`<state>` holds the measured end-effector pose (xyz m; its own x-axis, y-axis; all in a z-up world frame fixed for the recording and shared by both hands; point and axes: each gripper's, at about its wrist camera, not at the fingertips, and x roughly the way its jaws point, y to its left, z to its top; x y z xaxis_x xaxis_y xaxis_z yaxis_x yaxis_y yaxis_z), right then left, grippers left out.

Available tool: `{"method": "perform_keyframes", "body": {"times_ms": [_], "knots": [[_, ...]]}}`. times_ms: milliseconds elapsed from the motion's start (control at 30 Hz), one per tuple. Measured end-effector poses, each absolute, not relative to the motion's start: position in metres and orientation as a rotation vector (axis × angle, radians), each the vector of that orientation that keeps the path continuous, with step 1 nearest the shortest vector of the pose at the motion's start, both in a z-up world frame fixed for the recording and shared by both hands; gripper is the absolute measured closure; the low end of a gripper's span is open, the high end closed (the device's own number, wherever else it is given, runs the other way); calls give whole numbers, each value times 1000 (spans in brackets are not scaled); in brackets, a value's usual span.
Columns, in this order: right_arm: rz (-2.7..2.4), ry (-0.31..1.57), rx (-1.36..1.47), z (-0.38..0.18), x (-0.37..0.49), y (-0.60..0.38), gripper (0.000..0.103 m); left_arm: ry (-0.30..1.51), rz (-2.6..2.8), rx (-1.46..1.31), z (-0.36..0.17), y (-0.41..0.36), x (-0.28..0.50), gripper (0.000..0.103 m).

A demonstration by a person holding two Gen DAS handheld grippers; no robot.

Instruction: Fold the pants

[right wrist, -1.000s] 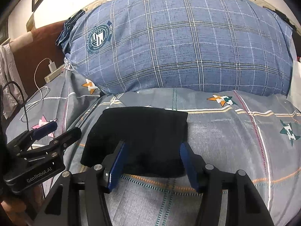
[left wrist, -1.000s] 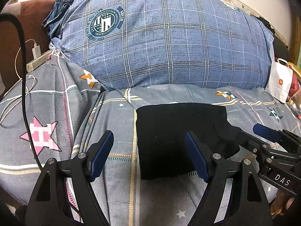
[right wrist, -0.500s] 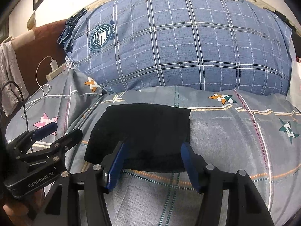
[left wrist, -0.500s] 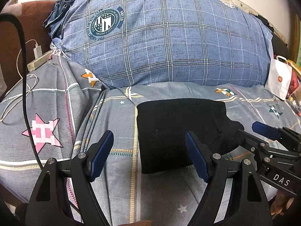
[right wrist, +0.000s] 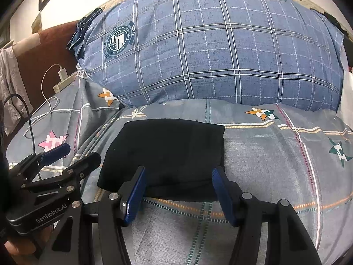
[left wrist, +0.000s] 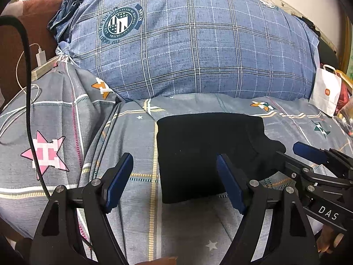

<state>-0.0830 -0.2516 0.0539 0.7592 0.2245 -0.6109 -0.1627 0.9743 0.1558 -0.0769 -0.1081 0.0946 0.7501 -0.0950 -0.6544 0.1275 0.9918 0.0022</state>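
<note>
Right wrist view: both grippers (right wrist: 176, 190) spread, gripping nothing, near folded black pants (right wrist: 165, 152); best lifted clear without snagging cloth.

Bare bedspread (right wrist: 275, 165) right of pants (right wrist: 167, 152), pillow (right wrist: 209, 50) likely blocking beyond

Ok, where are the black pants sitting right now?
The black pants lie folded on the grey bedsheet, just in front of the big blue plaid pillow; both open grippers sit at their near edge.
</note>
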Motion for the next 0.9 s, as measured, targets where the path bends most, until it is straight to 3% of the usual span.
{"method": "perform_keyframes", "body": {"times_ms": [900], "knots": [[218,696,103,48,-78,-245,44,730,-118,55,90,-108,-73,25]]}}
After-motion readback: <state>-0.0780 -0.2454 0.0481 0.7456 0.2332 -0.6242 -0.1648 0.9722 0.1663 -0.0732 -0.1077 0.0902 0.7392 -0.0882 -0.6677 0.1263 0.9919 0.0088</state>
